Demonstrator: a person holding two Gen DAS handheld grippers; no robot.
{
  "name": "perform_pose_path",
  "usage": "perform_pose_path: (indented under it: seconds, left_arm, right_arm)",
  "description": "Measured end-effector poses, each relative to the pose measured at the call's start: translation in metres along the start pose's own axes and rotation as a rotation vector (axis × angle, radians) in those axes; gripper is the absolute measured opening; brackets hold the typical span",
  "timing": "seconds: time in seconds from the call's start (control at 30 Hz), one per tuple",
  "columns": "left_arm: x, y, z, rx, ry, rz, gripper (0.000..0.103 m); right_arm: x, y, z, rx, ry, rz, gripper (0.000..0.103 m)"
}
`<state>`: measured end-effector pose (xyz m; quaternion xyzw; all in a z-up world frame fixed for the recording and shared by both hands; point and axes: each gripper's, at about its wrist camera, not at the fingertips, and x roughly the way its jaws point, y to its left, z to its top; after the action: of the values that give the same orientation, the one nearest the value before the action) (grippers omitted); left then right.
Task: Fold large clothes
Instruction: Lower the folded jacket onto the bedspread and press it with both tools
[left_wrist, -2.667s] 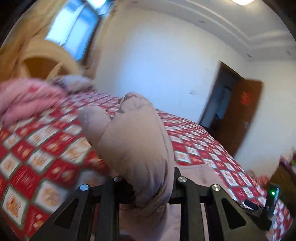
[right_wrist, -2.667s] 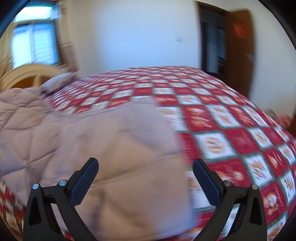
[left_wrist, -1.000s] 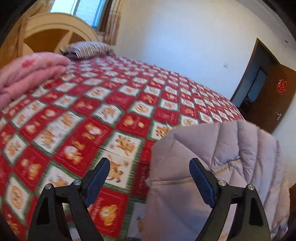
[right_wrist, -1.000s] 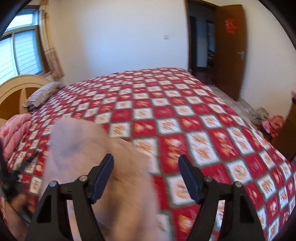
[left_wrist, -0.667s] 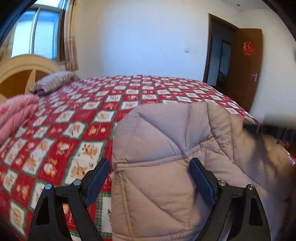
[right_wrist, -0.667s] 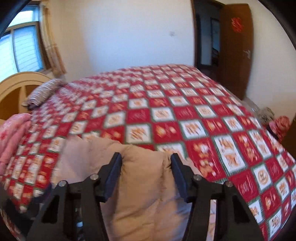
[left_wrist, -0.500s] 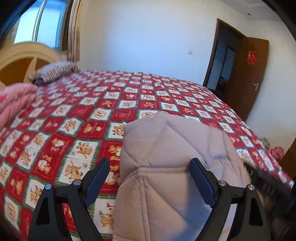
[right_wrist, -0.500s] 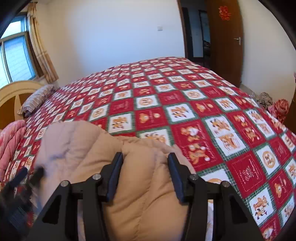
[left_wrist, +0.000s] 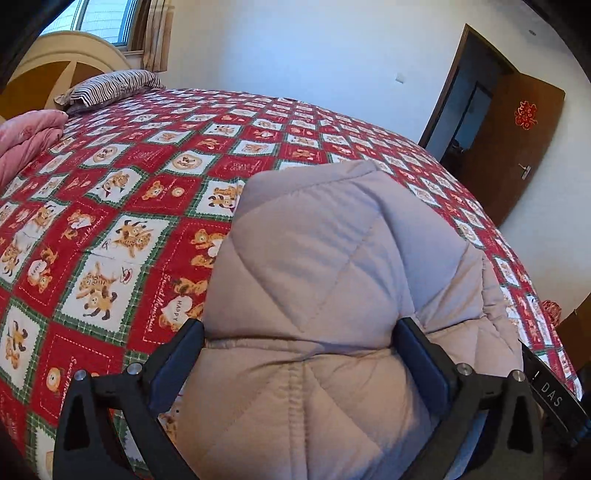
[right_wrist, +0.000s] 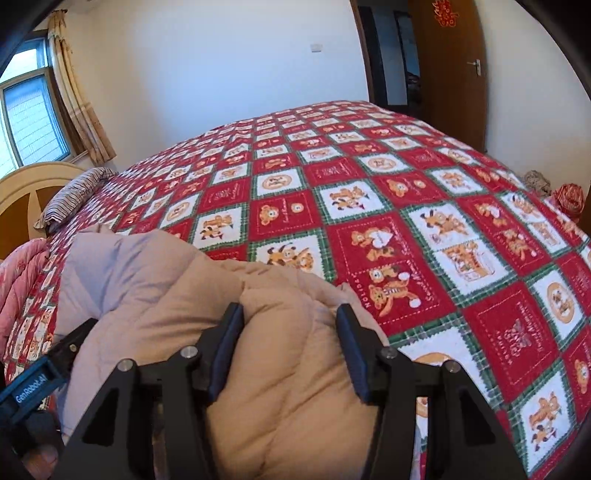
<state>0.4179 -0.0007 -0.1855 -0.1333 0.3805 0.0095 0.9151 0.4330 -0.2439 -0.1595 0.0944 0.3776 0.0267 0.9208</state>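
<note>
A puffy quilted jacket (left_wrist: 325, 240), pale mauve to beige, lies bunched at the near edge of the bed. My left gripper (left_wrist: 301, 341) straddles a thick bulge of it. Its jaws are opening wide, and the padding fills the gap and brushes both pads. My right gripper (right_wrist: 290, 325) is shut on another padded fold of the jacket (right_wrist: 147, 269), which swells up between its pads. Each view shows part of the other gripper's body at its lower edge. The jacket's underside is hidden.
The bed has a red, white and green teddy-bear quilt (right_wrist: 406, 221). A striped pillow (left_wrist: 110, 86) and a folded pink blanket (left_wrist: 26, 144) sit at the left by the headboard. A brown door (left_wrist: 517, 147) stands open at the right, with bundles (right_wrist: 569, 195) on the floor.
Both grippers came down onto the jacket. The right jaws narrowed around a fold. The left jaws, earlier clamped on lifted fabric, now stand wider around a bulge.
</note>
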Motion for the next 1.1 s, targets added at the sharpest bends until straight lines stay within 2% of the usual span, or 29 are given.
perform_pose_path:
  seconds: [0.17,0.7,1.1]
  left_arm:
    - [0.005,-0.004,-0.004,0.019,-0.011,0.029,0.102]
    - [0.021,-0.004,-0.008,0.022,0.03,0.045,0.102]
    - [0.024,-0.004,-0.009,0.026,0.03,0.054,0.102]
  right_arm:
    - [0.009,-0.005,-0.004,0.018,0.02,0.007,0.055]
    - [0.025,-0.004,-0.01,0.007,0.061,-0.026,0.057]
    - [0.03,-0.005,-0.011,0.003,0.069,-0.038,0.058]
